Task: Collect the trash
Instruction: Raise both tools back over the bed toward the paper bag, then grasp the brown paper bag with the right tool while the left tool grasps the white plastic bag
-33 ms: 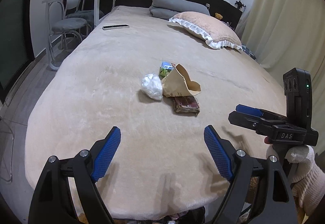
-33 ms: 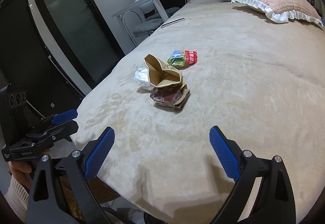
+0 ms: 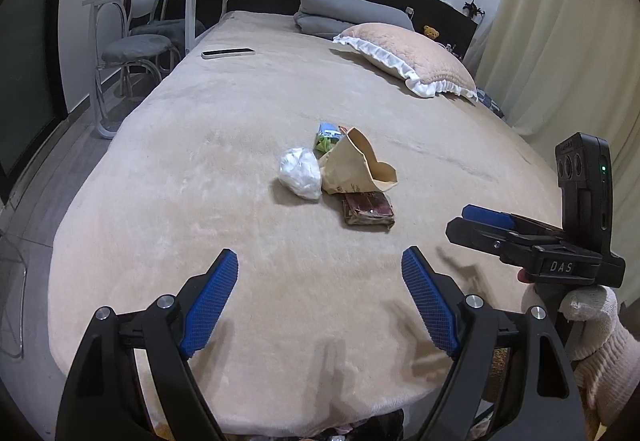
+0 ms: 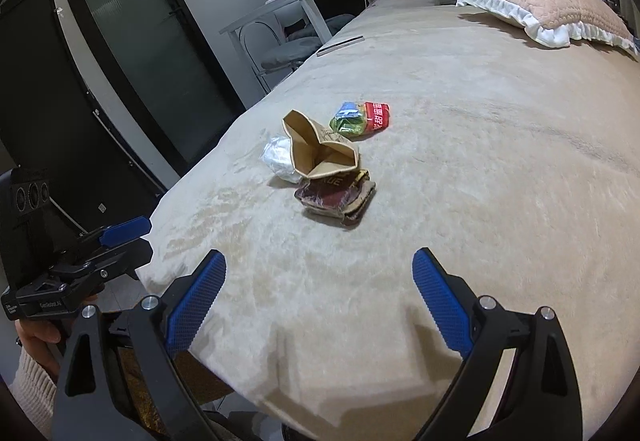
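Brown paper bag (image 3: 356, 165) half hides the colourful wrapper (image 3: 328, 137) (print unreadable); both grippers' jaws spread, empty.

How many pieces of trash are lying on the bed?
4, clustered mid-bed: white crumpled wad, brown paper bag beside it, dark wrapper in front, green-red wrapper behind. More may hide underneath.

Bed (image 3: 200, 201) covered in beige plush blanket. Near middle, cluster of trash: white crumpled wad (image 3: 301, 172), open brown paper bag (image 3: 356, 165) touching it, dark flattened wrapper (image 3: 368, 209) just below bag, green-blue packet (image 3: 327, 135) and red packet (image 4: 377, 116) behind bag. Toward head: pink frilled pillow (image 3: 412, 59), folded grey bedding (image 3: 344, 13). White slim device (image 3: 228, 53) near left edge.
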Available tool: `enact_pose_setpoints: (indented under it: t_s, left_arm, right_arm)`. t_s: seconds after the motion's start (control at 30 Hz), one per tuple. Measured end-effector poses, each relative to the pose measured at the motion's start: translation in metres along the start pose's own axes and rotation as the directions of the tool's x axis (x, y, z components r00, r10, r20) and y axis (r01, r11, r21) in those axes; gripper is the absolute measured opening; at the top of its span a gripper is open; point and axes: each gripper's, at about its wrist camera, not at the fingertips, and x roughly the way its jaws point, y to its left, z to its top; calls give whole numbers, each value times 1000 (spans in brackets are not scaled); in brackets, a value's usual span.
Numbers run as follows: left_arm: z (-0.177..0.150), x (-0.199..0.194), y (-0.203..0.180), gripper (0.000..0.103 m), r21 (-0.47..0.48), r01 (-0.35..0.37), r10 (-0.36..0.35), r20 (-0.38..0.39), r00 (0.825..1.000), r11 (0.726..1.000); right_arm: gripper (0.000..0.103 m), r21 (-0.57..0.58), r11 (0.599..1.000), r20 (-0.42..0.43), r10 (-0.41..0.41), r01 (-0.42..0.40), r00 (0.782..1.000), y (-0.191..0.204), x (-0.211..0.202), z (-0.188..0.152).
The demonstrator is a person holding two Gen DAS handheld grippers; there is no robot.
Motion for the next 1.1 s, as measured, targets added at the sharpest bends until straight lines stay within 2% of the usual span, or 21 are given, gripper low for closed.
enact_pose_setpoints:
  t_s: [0.2,0.43,0.83,0.9,0.93,1.1]
  left_arm:
    - [14,12,6,82,22,-4,4,-13,1000,1000]
    - [26,23,22,82,-1,-27,27,-20,999,1000]
    - [37,47,33,82,-3,-62,61,-53,997,998]
    - [37,49,34,82,-3,-64,64,-58,996,998]
    - [36,50,33,82,-2,-64,64,-61,996,998]
    - [35,51,32,82,9,-73,73,-65,995,997]
  right_arm:
    - [97,-17,1000,25,-1,1,1000,-1,27,24]
    - [97,-38,999,-6,-11,10,1000,3,61,47]
    - [96,-56,998,-38,-19,17,999,0,93,61]
    - [75,-45,999,-50,-18,15,999,-6,95,63]
    - [56,-47,999,-52,-21,18,998,-6,96,64]
    - [54,-72,997,-29,-43,41,999,-2,92,65]
